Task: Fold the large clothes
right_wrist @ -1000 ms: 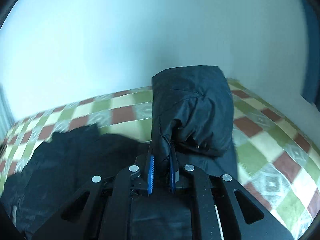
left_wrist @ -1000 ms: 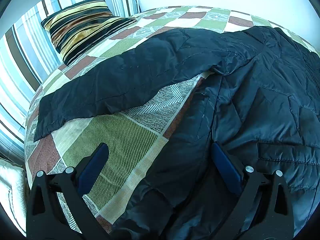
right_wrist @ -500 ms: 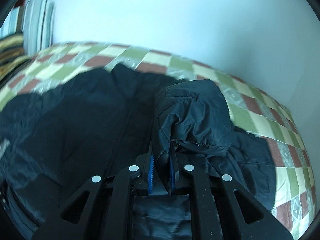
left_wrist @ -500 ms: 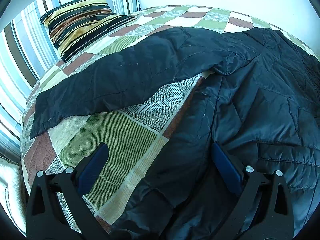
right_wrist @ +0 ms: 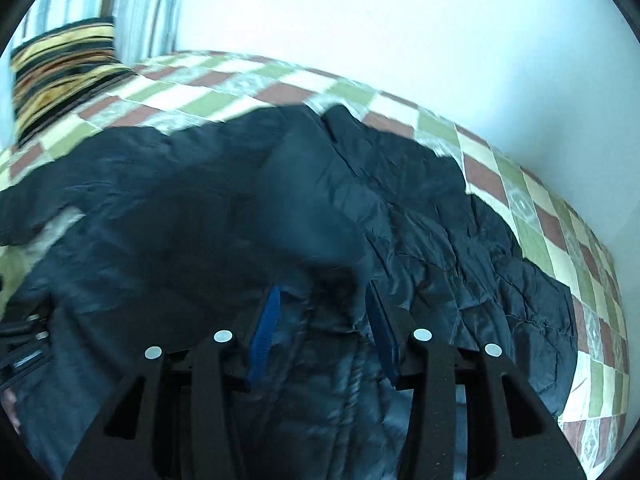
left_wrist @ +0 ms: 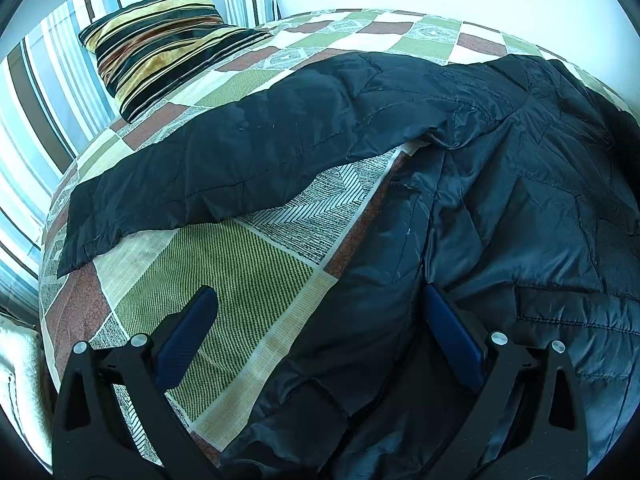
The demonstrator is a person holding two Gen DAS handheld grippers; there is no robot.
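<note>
From the striped pillow [left_wrist: 160,44] at upper left, the dark quilted jacket [left_wrist: 500,184] spreads rightward across the checkered bed [left_wrist: 224,280], the left gripper [left_wrist: 320,320] spread wide over its hem, the right gripper [right_wrist: 324,312] parted around a loose fold.

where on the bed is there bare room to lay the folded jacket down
Bare bedspread lies between the outstretched sleeve and the left gripper, and a strip between sleeve and striped pillow. The jacket crowds the right side.
</note>
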